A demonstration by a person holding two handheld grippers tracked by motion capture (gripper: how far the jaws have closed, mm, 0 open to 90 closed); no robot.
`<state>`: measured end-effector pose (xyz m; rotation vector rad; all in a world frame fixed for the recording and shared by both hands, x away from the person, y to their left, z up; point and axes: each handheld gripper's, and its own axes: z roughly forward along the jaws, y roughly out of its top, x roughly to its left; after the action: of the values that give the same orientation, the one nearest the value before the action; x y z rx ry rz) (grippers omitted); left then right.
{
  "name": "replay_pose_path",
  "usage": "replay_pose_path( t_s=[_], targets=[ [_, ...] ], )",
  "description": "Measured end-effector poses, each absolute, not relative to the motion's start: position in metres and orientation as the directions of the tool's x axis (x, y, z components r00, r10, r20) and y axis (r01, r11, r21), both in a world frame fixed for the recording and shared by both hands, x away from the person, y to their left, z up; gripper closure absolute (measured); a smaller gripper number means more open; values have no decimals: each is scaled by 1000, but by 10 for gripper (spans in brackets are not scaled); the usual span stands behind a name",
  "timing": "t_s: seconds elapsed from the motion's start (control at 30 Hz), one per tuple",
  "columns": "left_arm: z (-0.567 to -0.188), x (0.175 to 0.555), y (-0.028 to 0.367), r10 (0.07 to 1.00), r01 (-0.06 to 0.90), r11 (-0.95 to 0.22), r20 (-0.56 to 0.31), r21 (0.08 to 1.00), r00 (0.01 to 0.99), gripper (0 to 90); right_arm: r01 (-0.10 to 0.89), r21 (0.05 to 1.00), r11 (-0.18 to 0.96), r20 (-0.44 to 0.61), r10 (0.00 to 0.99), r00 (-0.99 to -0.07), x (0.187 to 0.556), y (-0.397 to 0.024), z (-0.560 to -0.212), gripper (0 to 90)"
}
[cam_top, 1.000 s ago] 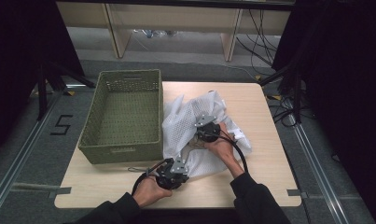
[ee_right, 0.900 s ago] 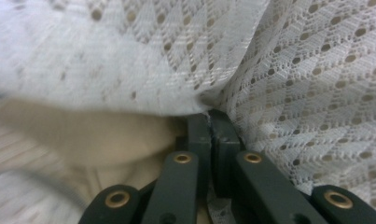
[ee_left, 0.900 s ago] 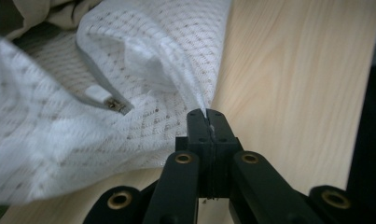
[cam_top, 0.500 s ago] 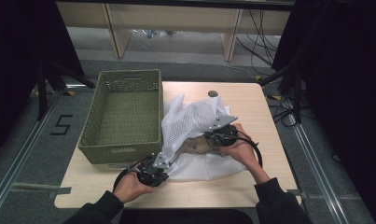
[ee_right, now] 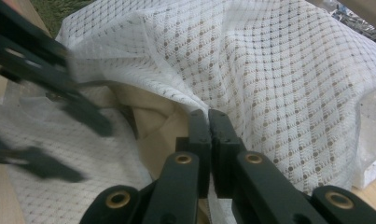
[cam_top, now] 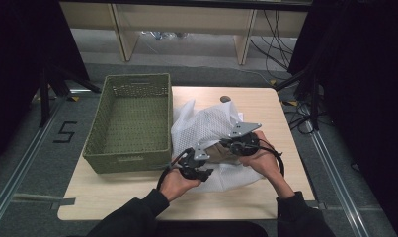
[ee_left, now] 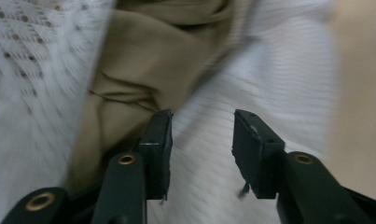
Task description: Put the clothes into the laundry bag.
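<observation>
A white mesh bag (cam_top: 209,123) lies crumpled on the wooden table (cam_top: 112,197), with a tan cloth (ee_left: 139,60) inside its open mouth. My right gripper (ee_right: 208,120) is shut on the bag's upper layer (ee_right: 269,70) and holds it lifted, so the tan cloth (ee_right: 150,116) shows underneath. My left gripper (ee_left: 202,135) is open just over the bag's lower white layer (ee_left: 251,70), next to the tan cloth, gripping nothing. In the high view the left gripper (cam_top: 206,159) and right gripper (cam_top: 223,145) meet at the bag's near side.
An olive woven basket (cam_top: 95,148) stands left of the bag, touching its edge. A small dark round object (cam_top: 225,98) sits near the table's far edge. Bare tabletop lies along the near edge and at the right.
My left gripper has moved right and forward, from the table's near edge to the bag's mouth. My right gripper has shifted slightly right, still holding the mesh up.
</observation>
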<state>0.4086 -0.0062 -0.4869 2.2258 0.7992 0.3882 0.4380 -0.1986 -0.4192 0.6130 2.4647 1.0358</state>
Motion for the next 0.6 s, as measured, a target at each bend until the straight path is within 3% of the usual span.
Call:
replay_pose_path(
  t_s=[0.2,0.43,0.6],
  targets=[
    [-504,433,-21,693,460,-526,47,715,719,844,250,730,636,-186,537,-823,433,-203,-422,896],
    [-499,455,-28,757,420,-517,168,746,632,886,255,727,637,-173,530,-830,424,-207,-417,897],
    [-507,456,-26,773,450,-479,118,754,624,855,279,714,643,-156,533,-831,418,-211,-426,897]
  ],
)
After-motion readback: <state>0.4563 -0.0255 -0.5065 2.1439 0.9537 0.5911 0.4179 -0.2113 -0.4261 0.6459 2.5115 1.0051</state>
